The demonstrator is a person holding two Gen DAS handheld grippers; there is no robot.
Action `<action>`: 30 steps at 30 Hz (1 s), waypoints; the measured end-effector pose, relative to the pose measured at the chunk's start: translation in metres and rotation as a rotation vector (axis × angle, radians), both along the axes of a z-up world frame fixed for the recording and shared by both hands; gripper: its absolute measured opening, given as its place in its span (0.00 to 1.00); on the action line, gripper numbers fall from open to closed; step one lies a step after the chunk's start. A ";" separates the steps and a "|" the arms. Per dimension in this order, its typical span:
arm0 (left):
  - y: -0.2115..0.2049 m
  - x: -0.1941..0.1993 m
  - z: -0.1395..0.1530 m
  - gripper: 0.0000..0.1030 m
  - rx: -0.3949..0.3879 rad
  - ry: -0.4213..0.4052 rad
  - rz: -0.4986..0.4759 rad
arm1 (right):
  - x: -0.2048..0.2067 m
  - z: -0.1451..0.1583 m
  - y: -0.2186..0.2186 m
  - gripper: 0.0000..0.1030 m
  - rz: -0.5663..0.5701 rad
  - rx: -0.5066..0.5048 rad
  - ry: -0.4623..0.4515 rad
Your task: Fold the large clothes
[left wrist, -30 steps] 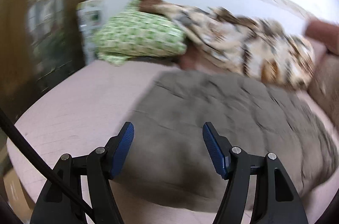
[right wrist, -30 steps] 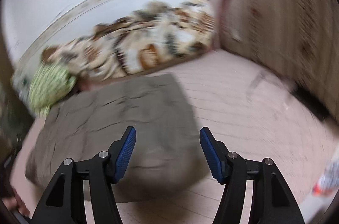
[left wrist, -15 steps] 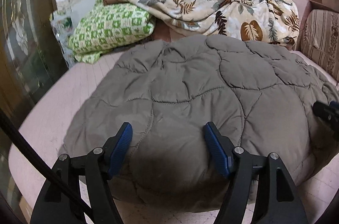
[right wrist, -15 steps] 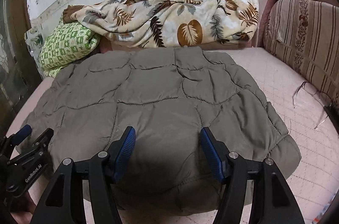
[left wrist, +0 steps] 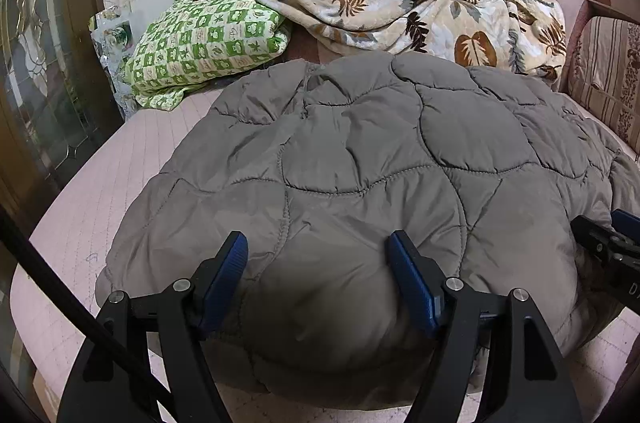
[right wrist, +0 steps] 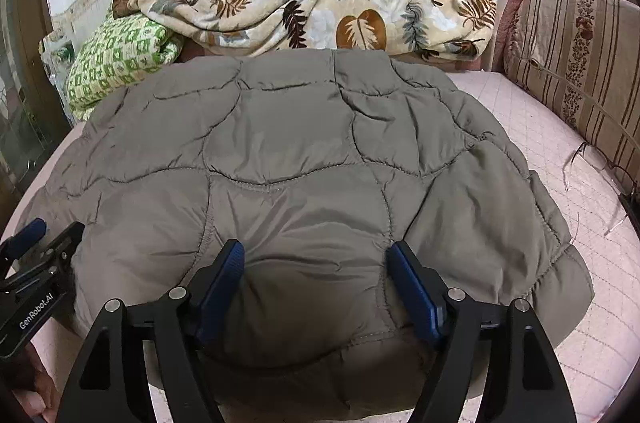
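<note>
A grey-brown quilted jacket (left wrist: pixel 360 143) (right wrist: pixel 300 127) lies in a puffy, folded slab on the pink bed (left wrist: pixel 100 191). My left gripper (left wrist: pixel 317 239) is low over its near left edge. The jaws stand wide and open, with a bulge of padding between the blue pads. My right gripper (right wrist: pixel 315 247) straddles the near right edge in the same way. Its jaws are opening, with jacket fabric between them and no grip on it. Each gripper shows in the other's view: the right gripper (left wrist: pixel 606 227) and the left gripper (right wrist: pixel 48 235), both at the jacket's near edge.
A leaf-print blanket (right wrist: pixel 320 7) and a green checked quilt (left wrist: pixel 208 39) are heaped along the far wall. A striped cushion (right wrist: pixel 572 63) lines the right side, with spectacles (right wrist: pixel 600 163) on the sheet beside it. A glass-panelled door (left wrist: pixel 36 83) stands at the left.
Both grippers have come down and forward from above the bed onto the jacket's near edge, which now bulges between their fingers. The right jaws stand slightly wider.
</note>
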State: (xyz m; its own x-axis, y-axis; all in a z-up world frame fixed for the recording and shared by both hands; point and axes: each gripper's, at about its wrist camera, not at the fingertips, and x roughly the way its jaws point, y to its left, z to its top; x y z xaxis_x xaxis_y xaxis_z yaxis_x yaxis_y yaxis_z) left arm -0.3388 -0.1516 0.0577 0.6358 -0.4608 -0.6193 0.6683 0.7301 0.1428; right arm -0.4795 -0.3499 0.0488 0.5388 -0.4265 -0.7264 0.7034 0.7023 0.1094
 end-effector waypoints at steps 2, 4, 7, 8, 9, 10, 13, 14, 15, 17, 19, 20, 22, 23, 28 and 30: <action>0.001 0.000 0.000 0.70 -0.002 0.002 0.000 | 0.001 -0.002 0.001 0.78 0.004 -0.003 0.007; 0.001 0.000 0.000 0.70 -0.002 0.002 0.000 | 0.002 -0.003 0.000 0.79 0.005 0.000 0.008; 0.000 0.000 0.000 0.70 -0.002 0.002 0.001 | 0.002 -0.003 0.000 0.79 0.007 0.003 0.011; 0.001 0.000 0.001 0.70 -0.002 0.002 0.000 | 0.002 -0.002 0.000 0.79 0.007 0.005 0.013; 0.001 0.000 0.001 0.70 -0.003 0.003 0.000 | 0.001 -0.001 0.000 0.79 0.008 0.007 0.010; 0.001 0.001 0.001 0.70 -0.004 0.006 0.000 | 0.000 0.001 -0.001 0.79 0.007 0.008 0.005; 0.001 0.002 -0.001 0.70 -0.008 0.013 0.001 | -0.011 0.012 0.000 0.78 -0.007 0.004 -0.034; 0.001 0.002 -0.002 0.70 -0.009 0.016 0.001 | -0.018 0.018 -0.001 0.78 -0.026 -0.008 -0.054; 0.001 0.003 -0.002 0.70 -0.010 0.018 0.001 | -0.025 0.024 -0.002 0.78 -0.047 -0.026 -0.067; 0.001 0.004 -0.003 0.70 -0.010 0.020 0.001 | -0.037 0.031 -0.006 0.78 -0.095 -0.064 -0.070; 0.001 0.003 -0.001 0.70 -0.010 0.019 0.001 | -0.047 0.031 -0.014 0.78 -0.150 -0.067 -0.057; 0.001 0.004 -0.002 0.70 -0.012 0.022 0.002 | -0.053 0.028 -0.021 0.78 -0.179 -0.048 -0.051; 0.002 0.004 -0.002 0.70 -0.012 0.024 0.000 | -0.059 0.021 -0.032 0.78 -0.207 0.005 -0.046; 0.002 0.004 -0.003 0.70 -0.011 0.022 0.000 | -0.060 0.017 -0.035 0.78 -0.214 0.023 -0.031; 0.001 0.004 -0.002 0.71 -0.011 0.022 -0.001 | -0.052 0.004 -0.041 0.80 -0.211 0.061 0.011; 0.001 0.004 -0.003 0.71 -0.010 0.021 -0.001 | -0.054 0.000 -0.048 0.80 -0.219 0.112 -0.010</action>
State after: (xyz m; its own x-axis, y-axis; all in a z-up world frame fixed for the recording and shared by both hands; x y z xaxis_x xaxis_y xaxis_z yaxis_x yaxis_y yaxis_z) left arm -0.3352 -0.1503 0.0550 0.6223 -0.4679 -0.6276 0.6718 0.7308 0.1212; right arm -0.5337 -0.3982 0.0491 0.4495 -0.4512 -0.7710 0.8361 0.5163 0.1854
